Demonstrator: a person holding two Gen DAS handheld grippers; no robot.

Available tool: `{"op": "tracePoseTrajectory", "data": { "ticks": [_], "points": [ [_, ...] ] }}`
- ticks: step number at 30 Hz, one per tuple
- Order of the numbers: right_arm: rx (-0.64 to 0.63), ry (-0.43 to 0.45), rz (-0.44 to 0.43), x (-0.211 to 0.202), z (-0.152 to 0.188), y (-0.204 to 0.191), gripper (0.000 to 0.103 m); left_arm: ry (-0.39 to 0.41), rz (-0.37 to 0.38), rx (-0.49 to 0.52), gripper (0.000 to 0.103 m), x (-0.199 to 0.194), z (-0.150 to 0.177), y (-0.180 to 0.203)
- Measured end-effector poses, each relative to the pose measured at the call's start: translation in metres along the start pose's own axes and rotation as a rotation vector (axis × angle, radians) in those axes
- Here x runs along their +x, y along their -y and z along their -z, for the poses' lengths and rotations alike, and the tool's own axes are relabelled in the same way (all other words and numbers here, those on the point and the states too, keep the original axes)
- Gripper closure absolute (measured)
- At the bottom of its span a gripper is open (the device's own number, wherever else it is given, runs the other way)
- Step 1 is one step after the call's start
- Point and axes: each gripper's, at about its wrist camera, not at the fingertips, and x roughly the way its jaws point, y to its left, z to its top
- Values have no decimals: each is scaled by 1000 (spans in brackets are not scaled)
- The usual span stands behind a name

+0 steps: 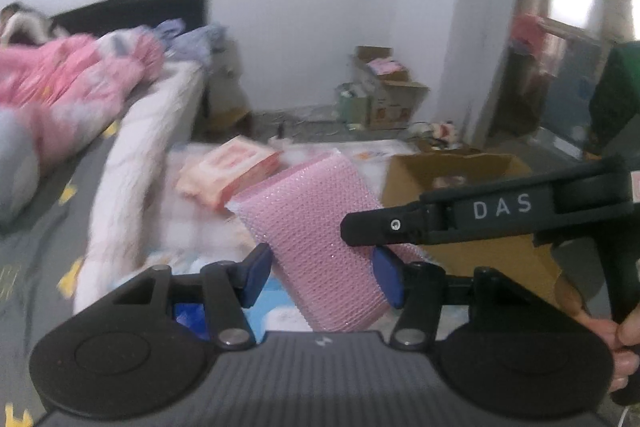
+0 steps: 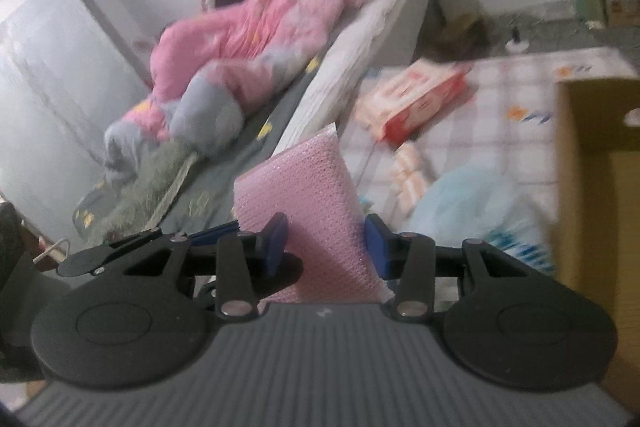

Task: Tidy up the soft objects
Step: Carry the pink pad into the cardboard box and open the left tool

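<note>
A pink bubble-wrap pack [image 1: 320,227] hangs tilted above the checked mat, held from two sides. My left gripper [image 1: 322,279] is shut on its lower end, a blue pad on each side. One black finger [image 1: 384,227] of my right gripper reaches in from the right and lies across the pack. In the right wrist view the same pink pack [image 2: 304,195] stands upright between the blue pads of my right gripper [image 2: 326,247], which press on its lower part. A person's hand [image 1: 624,339] holds the right gripper's handle.
An open cardboard box [image 1: 460,171] stands just right of the pack. A red-and-white tissue package [image 2: 420,95] and a light blue plastic bag [image 2: 460,203] lie on the checked mat [image 2: 520,99]. A bed with a pink quilt [image 2: 248,35] and a white blanket [image 1: 132,167] lies to the left.
</note>
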Motion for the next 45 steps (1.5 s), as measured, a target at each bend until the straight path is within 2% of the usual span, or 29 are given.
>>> {"op": "tracePoseTrajectory", "data": {
  "ticks": [6,12,18,24,26,29,35,40,45],
  "points": [
    [110,100,90,-64,-17,70,59,-14,172,94,45,44,-40,63],
    [255,110,204,-93,-28,161,59,-141,290,162,44,128,-69,125],
    [416,30,214,-62,-36,248,59,-283,270,199,44,213,-83,153],
    [563,-22,173,-8,-40,310,60,-348,166,239,42,276,-81,158],
    [601,-41,182,14,-42,323,60,-369,146,238,42,285,-81,156],
    [627,-67,215,35,-40,336,60,-368,154,227,41,286,-82,151],
    [650,-91,258,53,-29,345,60,-345,176,213,41,278,-82,140],
    [678,-130,225,82,-27,342,64,-341,182,209,40,274,-82,141],
    [680,-112,205,101,-34,338,67,-341,201,184,41,275,-84,136]
  ]
}}
